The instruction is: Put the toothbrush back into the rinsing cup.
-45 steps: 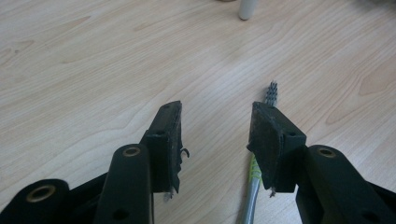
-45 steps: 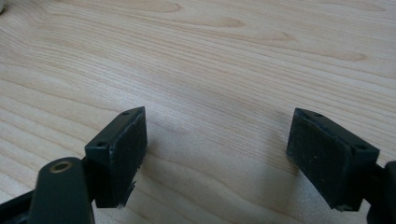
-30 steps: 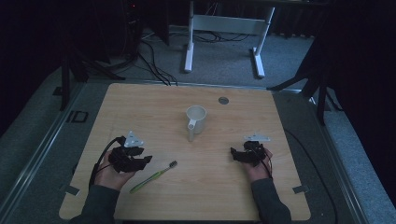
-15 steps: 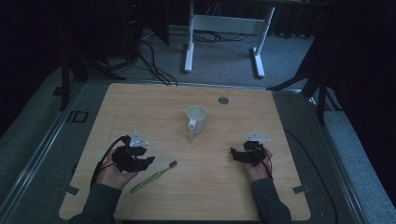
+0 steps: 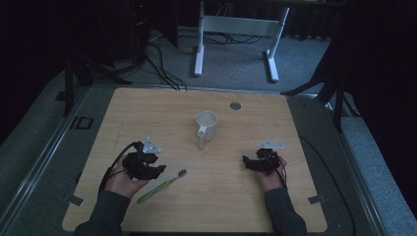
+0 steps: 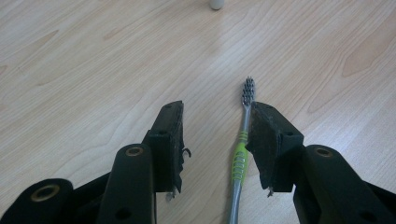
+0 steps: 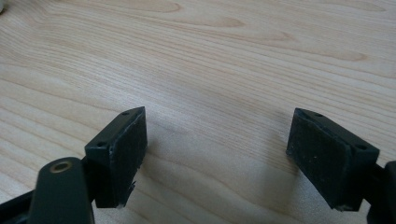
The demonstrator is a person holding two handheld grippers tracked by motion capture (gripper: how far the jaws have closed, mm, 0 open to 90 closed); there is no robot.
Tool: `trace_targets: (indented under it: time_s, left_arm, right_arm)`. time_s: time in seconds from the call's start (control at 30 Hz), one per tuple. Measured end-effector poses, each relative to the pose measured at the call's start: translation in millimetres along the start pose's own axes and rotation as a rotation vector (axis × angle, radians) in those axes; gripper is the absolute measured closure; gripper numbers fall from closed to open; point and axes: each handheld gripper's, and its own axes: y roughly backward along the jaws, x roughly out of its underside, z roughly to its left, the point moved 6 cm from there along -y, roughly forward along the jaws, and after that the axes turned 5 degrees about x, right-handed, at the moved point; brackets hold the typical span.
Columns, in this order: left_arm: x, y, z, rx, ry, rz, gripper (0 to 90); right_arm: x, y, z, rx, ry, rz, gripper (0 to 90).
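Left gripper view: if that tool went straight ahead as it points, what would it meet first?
Probably the toothbrush between the open left tool; beyond its bristles, bare table toward the white cup.

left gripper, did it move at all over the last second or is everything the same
The left gripper crept a little toward the green toothbrush; its fingers are open with the handle between them, not yet gripped. The right gripper, also open, the white mug and the toothbrush stayed where they were.
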Motion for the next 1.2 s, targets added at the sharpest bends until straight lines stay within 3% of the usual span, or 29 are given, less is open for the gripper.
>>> trace_targets:
  time_s: [0.53, 1.2]
  left_arm:
    - [0.2, -8.0, -3.8, 0.026, -0.036, 0.068, 56.7]
    - [2.6, -14.4, -2.1, 0.027, -0.013, 0.142, 60.4]
  right_arm:
    - [-0.1, -0.1, 0.1, 0.0, -0.001, 0.0, 19.8]
    - [0.0, 0.0, 0.1, 0.0, -0.001, 0.002, 19.8]
